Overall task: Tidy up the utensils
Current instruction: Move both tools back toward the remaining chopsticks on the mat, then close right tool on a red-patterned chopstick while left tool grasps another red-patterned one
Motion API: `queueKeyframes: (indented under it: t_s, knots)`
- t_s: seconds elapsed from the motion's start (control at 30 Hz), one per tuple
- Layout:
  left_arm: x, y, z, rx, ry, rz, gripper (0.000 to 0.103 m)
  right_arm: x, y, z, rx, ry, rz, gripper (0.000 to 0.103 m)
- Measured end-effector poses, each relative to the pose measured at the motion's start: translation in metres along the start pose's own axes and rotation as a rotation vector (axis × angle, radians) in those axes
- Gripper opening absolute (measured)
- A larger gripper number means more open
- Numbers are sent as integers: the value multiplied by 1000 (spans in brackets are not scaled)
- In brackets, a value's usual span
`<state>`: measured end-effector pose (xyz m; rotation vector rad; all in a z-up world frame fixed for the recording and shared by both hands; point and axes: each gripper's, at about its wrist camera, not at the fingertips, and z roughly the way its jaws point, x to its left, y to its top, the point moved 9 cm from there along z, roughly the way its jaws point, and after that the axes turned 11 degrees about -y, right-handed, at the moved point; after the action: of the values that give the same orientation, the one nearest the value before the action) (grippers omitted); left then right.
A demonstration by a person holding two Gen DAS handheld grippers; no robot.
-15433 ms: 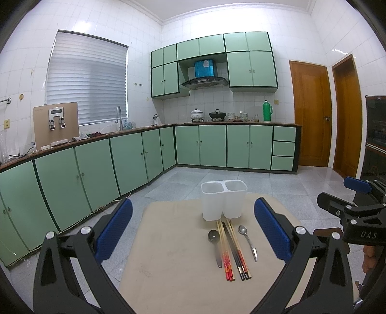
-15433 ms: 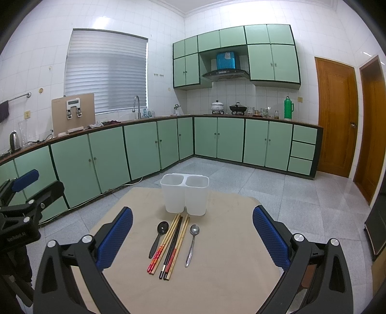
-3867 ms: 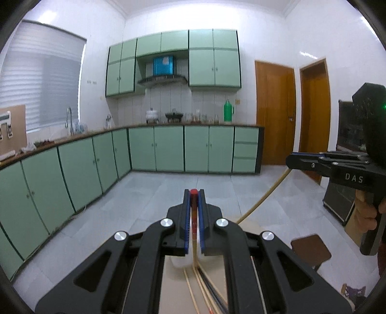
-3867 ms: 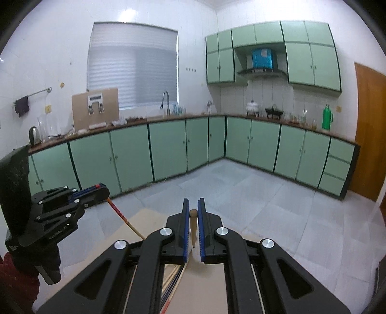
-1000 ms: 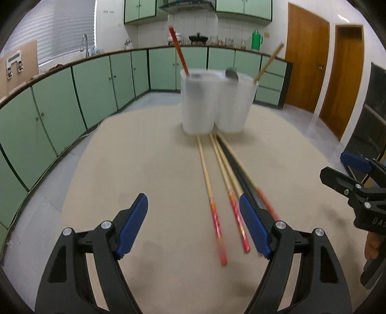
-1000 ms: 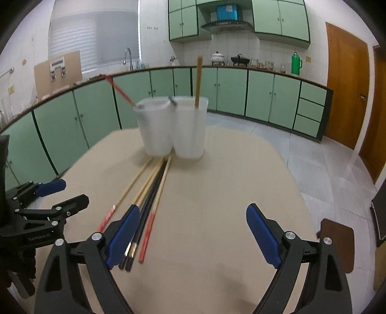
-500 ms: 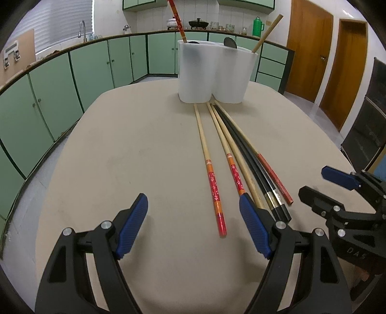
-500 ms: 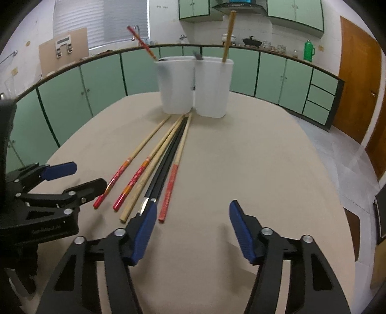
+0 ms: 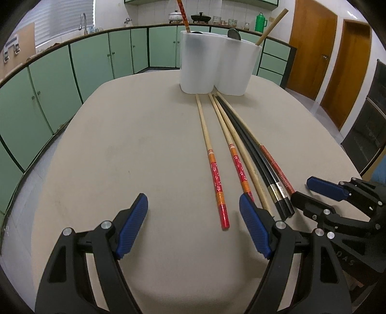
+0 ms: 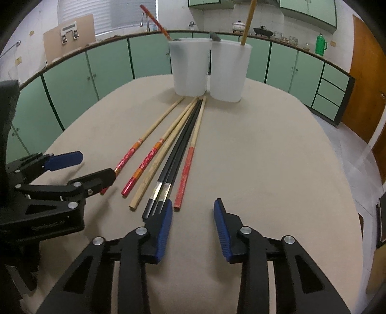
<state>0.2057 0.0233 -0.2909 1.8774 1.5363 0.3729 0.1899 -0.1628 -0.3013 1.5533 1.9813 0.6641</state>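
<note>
chopsticks (image 9: 226, 135): tips toward holder (image 9: 218, 65) | both grippers (image 9: 193, 217) (image 10: 193, 217) spread, probably empty

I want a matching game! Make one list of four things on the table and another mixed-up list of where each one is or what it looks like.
Things:
1. black chopsticks
2. plain wooden chopstick
3. left gripper
4. white holder

Descriptions:
A. stands upright at the far end of the table
B. pokes up out of the holder's right cup
C. lie flat as a pair, with silver bands near the ends
D. jaws wide apart, holding nothing

Pairs: 1-C, 2-B, 3-D, 4-A
</note>
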Motion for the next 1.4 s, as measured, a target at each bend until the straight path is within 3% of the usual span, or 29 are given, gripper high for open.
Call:
queueKeyframes:
  t_s: [0.33, 0.6, 0.8, 0.9, 1.07, 1.27, 1.4]
  knots:
    - [-1, -1, 6, 26, -2, 2, 75, 5, 0, 1, 7, -4, -10, 28]
    - [-5, -1, 10, 38, -6, 15, 64, 8, 2, 3, 4, 9, -23, 12]
    - [-11, -6, 10, 49, -6, 39, 61, 7, 2, 5, 9, 19, -8, 11]
    - [-13, -7, 10, 52, -4, 47, 55, 7, 3, 5, 11, 19, -10, 11]
    - [-13, -6, 9, 48, -4, 45, 31, 6, 4, 6, 14, 33, -2, 11]
    - [-10, -6, 7, 40, 1, 18, 10, 4, 3, 6, 15, 44, 15, 8]
    - [-12, -6, 7, 38, 2, 12, 5, 4, 3, 6, 15, 46, 20, 7]
